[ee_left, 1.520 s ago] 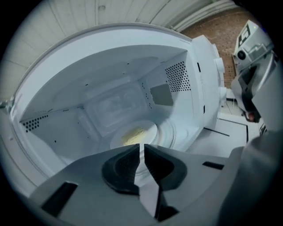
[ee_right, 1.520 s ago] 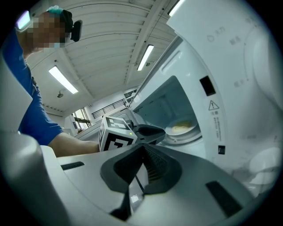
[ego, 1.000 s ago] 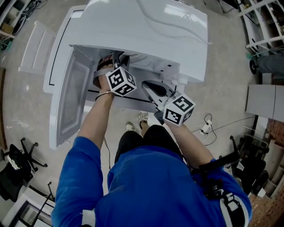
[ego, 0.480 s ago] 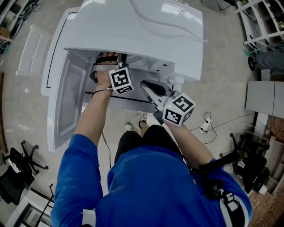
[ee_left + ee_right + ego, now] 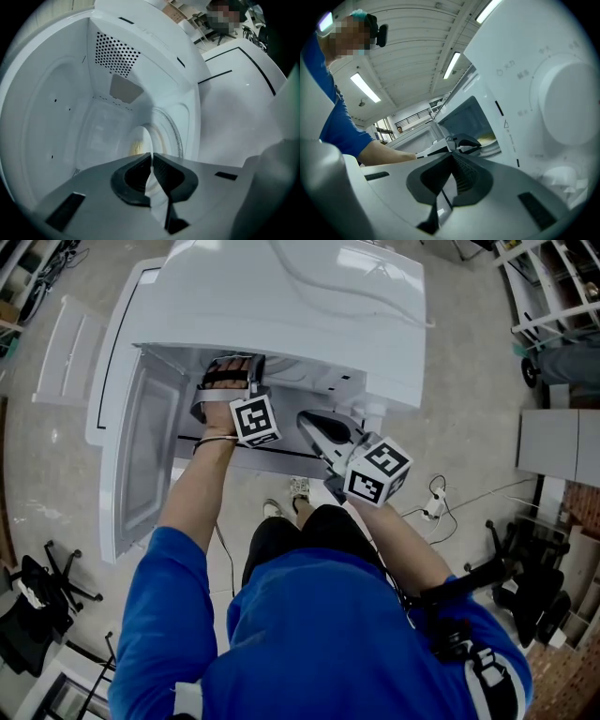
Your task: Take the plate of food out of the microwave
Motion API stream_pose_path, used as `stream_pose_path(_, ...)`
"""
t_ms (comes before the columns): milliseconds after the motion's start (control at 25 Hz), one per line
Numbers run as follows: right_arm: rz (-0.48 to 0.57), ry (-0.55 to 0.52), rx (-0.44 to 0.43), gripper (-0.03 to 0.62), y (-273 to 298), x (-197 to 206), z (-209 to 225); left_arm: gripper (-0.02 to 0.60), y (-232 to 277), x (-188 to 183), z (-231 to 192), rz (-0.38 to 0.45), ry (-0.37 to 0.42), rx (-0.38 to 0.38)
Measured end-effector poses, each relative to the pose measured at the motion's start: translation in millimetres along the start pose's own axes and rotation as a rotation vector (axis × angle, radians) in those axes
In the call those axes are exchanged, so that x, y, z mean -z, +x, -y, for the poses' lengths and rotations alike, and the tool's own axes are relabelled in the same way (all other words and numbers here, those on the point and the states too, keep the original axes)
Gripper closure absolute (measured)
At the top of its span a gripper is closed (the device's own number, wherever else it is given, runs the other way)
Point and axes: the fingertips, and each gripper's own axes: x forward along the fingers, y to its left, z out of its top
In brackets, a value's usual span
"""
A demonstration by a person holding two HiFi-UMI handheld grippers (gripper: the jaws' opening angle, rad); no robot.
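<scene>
The white microwave stands with its door swung open to the left. My left gripper reaches into the cavity, and its tips are hidden in the head view. In the left gripper view the jaws are closing, with the thin rim of the white plate between the pads; yellowish food lies on the plate. From the right gripper view, the left gripper sits at the plate's edge. My right gripper hangs shut and empty just outside, in front of the control panel.
The control panel with a large round dial is right of the opening. The open door blocks the left side. A cable and power strip lie on the floor, with chairs and shelving around.
My left hand has pushed a little farther into the microwave. The right gripper has stayed where it was.
</scene>
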Motion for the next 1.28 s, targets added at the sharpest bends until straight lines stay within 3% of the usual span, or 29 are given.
stream_pose_path(680,0.003,-0.002,-0.012,0.603,6.4,6.2,-19.6,0.555,-47.5,-1.8,28.2,0.059,0.042,-0.003)
stream_pose_path(1000,-0.003,-0.001,-0.007,0.603,7.6,5.9,-24.7,0.552,-46.1,3.2,37.1,0.057,0.040,0.021)
stream_pose_path(1160,0.000,0.000,-0.004,0.603,6.7,5.7,-23.0,0.443,-42.3,7.2,43.8,0.052,0.033,0.054)
stream_pose_path(1280,0.012,0.002,-0.013,0.603,6.8,7.1,-21.4,0.431,-38.4,7.9,42.3,0.052,0.030,0.058)
